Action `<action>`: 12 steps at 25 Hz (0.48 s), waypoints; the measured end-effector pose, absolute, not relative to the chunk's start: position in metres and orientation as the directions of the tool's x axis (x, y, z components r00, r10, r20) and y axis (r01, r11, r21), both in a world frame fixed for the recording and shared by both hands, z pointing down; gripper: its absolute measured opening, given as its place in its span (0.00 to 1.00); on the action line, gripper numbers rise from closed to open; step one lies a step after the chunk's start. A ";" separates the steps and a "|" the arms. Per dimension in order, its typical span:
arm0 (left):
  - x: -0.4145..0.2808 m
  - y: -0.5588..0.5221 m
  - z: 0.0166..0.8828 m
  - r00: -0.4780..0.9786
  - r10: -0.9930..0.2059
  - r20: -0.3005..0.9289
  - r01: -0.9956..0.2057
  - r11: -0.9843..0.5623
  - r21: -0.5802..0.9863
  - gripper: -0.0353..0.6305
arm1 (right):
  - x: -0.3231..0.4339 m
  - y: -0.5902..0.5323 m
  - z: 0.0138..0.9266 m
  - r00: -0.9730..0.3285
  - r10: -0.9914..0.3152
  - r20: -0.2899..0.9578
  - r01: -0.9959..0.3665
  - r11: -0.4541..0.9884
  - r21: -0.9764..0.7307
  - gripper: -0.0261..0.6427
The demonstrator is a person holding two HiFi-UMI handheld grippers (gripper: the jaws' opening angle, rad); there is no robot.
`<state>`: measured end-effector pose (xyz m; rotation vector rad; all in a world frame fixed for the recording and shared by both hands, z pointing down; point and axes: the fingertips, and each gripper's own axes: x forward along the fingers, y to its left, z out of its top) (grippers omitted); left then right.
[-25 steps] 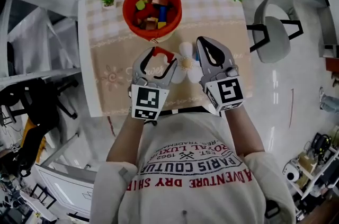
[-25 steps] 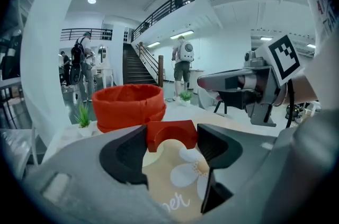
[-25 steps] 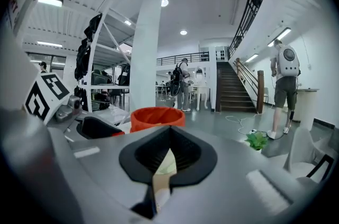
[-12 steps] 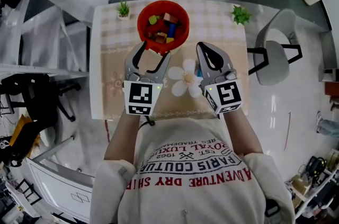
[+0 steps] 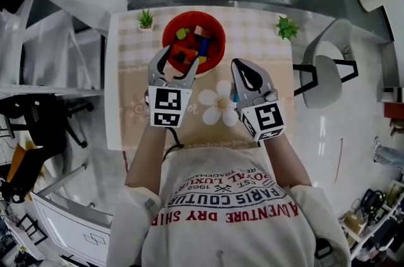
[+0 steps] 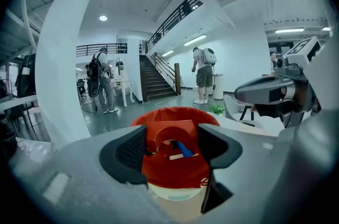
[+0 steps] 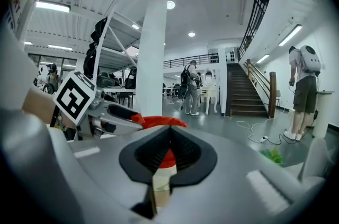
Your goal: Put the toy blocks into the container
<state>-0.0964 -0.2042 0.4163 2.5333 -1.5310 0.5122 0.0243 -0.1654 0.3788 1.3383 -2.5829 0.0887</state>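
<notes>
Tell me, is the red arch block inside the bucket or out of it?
Out. The left gripper holds the red arch block clamped between its jaws, over the near edge of the red bucket.

One red container (image 5: 220, 38) holds jumbled blocks (image 5: 201, 32) past counting, with one red arch block (image 5: 184, 55) at its near rim, two grippers beside it, left gripper (image 5: 180, 59) and right gripper (image 5: 242, 70), two potted plants (image 5: 146, 19) (image 5: 287, 27) flanking it, and one chair (image 5: 325, 70) to its right.

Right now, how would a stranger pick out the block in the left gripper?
On the checked table, find the red bucket. Over its near rim the left gripper clamps a red arch block, the only one held above the pile.
</notes>
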 end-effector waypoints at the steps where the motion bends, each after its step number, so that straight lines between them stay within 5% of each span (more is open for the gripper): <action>1: -0.096 -0.205 0.421 0.427 -0.826 0.367 -0.878 -0.476 -0.049 0.52 | 0.024 -0.167 0.380 -0.554 -0.799 0.234 -0.814 0.579 0.050 0.04; 7: -0.095 -0.210 0.429 0.428 -0.827 0.364 -0.891 -0.454 0.015 0.52 | 0.027 -0.170 0.389 -0.539 -0.804 0.252 -0.824 0.566 0.042 0.04; 12: -0.088 -0.200 0.424 0.417 -0.839 0.349 -0.898 -0.439 0.019 0.62 | 0.040 -0.161 0.388 -0.534 -0.809 0.245 -0.828 0.560 0.044 0.04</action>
